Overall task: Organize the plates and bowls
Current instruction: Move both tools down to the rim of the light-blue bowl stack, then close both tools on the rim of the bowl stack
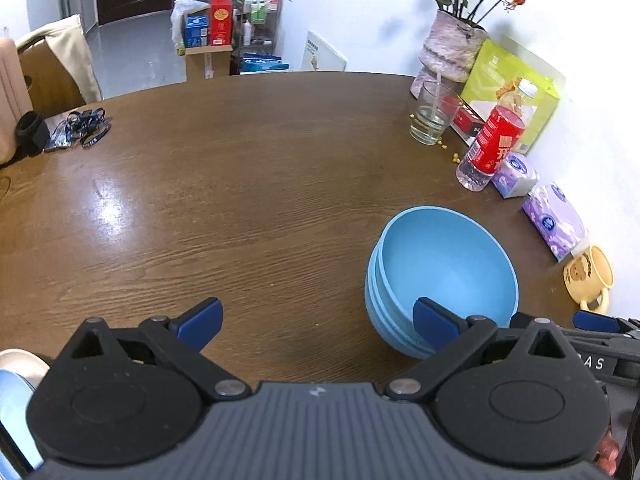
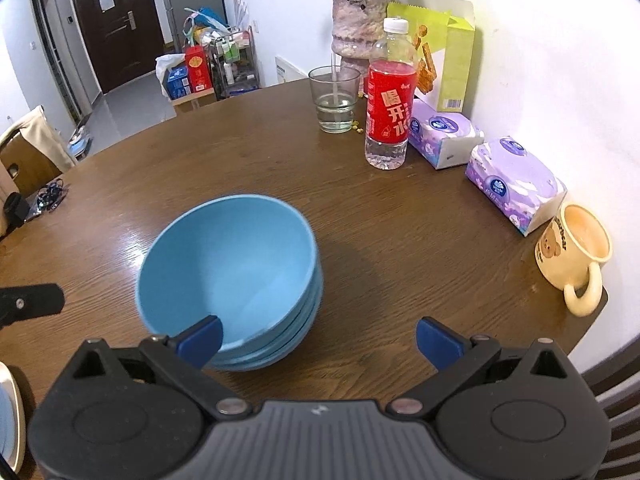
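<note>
A stack of light blue bowls (image 1: 444,264) (image 2: 232,264) stands nested on the brown wooden table (image 1: 240,184). My left gripper (image 1: 318,322) is open above the table, with the stack just behind its right finger. My right gripper (image 2: 318,340) is open too, its left finger in front of the stack's near rim and nothing between its fingers. At the lower left edge of each view, cream and pale blue plates (image 1: 16,384) (image 2: 8,412) peek in, mostly hidden by the gripper body.
Along the right wall stand a glass of water (image 2: 334,100), a red-labelled bottle (image 2: 388,108), two purple tissue packs (image 2: 512,180), a yellow mug (image 2: 576,256), a vase (image 2: 358,24) and a green box (image 2: 444,48). A lanyard (image 1: 86,126) lies far left.
</note>
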`<state>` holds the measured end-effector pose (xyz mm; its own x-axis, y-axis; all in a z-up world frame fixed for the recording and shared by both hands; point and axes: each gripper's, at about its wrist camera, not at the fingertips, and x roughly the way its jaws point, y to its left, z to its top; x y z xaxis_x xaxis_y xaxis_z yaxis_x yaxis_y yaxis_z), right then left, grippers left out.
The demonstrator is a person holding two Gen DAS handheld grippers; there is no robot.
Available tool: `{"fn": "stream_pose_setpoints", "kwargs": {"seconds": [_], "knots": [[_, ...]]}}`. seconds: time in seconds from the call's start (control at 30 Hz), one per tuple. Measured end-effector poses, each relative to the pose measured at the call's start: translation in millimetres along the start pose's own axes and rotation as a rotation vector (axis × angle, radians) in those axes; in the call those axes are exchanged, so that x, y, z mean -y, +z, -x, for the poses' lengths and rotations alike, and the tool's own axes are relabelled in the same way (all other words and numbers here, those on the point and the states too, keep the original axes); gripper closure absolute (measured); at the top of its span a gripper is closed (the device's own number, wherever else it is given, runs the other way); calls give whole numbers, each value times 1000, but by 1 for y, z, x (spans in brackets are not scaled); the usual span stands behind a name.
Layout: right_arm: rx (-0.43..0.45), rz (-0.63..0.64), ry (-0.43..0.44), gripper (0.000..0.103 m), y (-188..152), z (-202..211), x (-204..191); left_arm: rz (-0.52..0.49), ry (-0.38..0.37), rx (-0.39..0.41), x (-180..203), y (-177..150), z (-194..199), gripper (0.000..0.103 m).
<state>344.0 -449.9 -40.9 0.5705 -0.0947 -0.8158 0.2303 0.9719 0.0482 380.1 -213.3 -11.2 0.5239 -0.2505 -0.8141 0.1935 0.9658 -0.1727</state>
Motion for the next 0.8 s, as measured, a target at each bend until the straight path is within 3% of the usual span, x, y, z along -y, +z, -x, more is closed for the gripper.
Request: {"fn": "stream_pose_setpoints", "kwargs": {"seconds": [0.23,0.43,0.67,0.8], "knots": [[-44,9,46,0,17,-25,10,78,-15,-51,9,3,-19,0],[-72,37,69,0,29,-47,15,88,-9,-57,27,11,-36,0],[-120,68,101,0,36,-79,19,141,28,-117,39,14,-69,0],[-142,90,131,5,40,-94,20,179,57,-142,39,12,-85,0]]}}
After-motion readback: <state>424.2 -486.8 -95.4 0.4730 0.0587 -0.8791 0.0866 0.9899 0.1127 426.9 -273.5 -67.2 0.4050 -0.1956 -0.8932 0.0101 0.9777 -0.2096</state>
